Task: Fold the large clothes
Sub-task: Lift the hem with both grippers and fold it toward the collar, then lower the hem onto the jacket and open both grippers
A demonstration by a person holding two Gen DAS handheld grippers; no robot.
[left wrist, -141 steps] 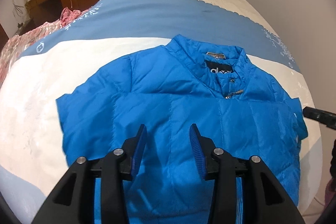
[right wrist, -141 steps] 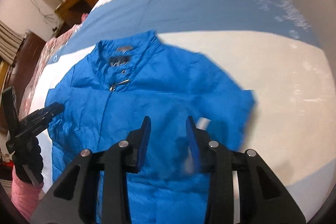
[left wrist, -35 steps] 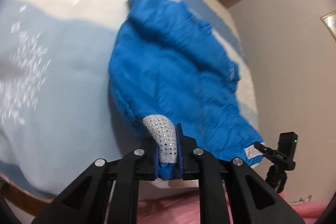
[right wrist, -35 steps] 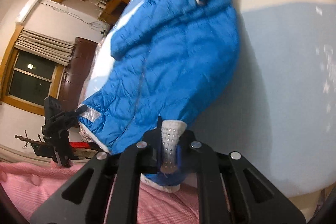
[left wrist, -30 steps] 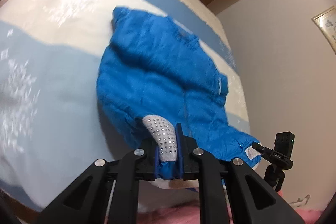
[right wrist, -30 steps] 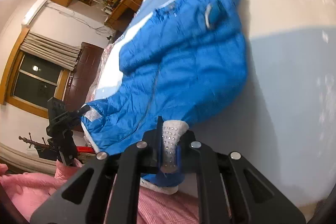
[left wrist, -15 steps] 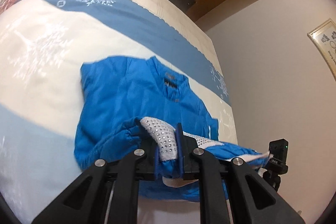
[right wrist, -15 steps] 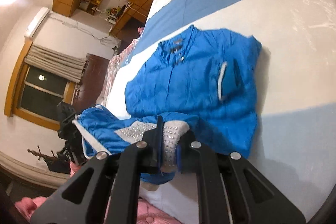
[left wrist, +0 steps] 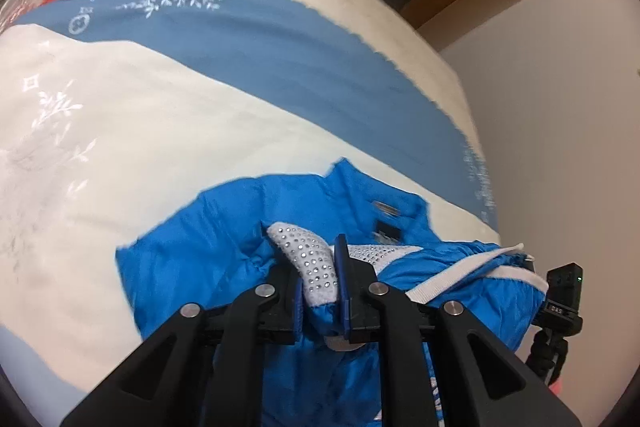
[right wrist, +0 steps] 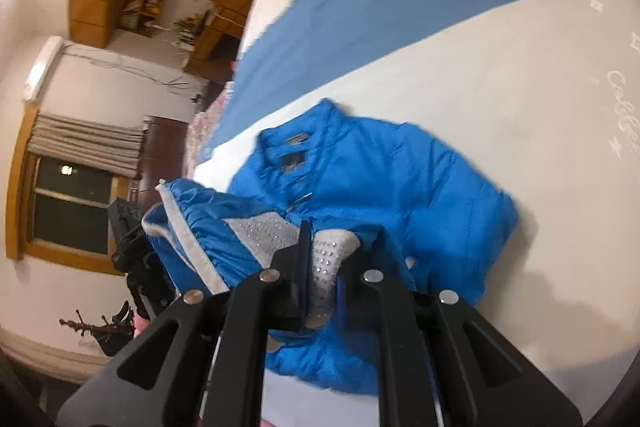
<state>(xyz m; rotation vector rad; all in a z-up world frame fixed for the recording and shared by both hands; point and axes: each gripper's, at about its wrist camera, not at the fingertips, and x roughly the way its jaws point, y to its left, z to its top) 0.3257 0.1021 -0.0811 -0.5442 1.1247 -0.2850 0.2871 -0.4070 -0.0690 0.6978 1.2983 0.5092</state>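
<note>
Task item: blue padded jacket [left wrist: 224,239], lying front-up on the bed cover [left wrist: 120,131], collar at the far end.
Left gripper [left wrist: 320,267]: jaws clamped together on the jacket's hem [left wrist: 316,275], on a white patch studded with small silver dots.
Right gripper [right wrist: 320,263]: jaws clamped together on the same hem [right wrist: 328,267], on a like studded patch.
Hem position: lifted off the bed and held above the jacket's chest, its lining and white edge band [left wrist: 452,277] turned up.
Key relation: the collar [right wrist: 316,135] lies ahead of both grippers, further up the bed; the jacket's long axis runs from the grippers toward the collar. The held hem spans crosswise between the two grippers.
Nearer hand: neither judged nearer; both hold the hem at about the same level.
Next move, judged: carry the hem on toward the collar and lay it down, halving the jacket.
Writing: a dark label [right wrist: 292,159] inside the neck, too blurred to read; white snowflake prints and a round emblem [left wrist: 78,24] on the cover's blue stripe, lettering illegible.
</note>
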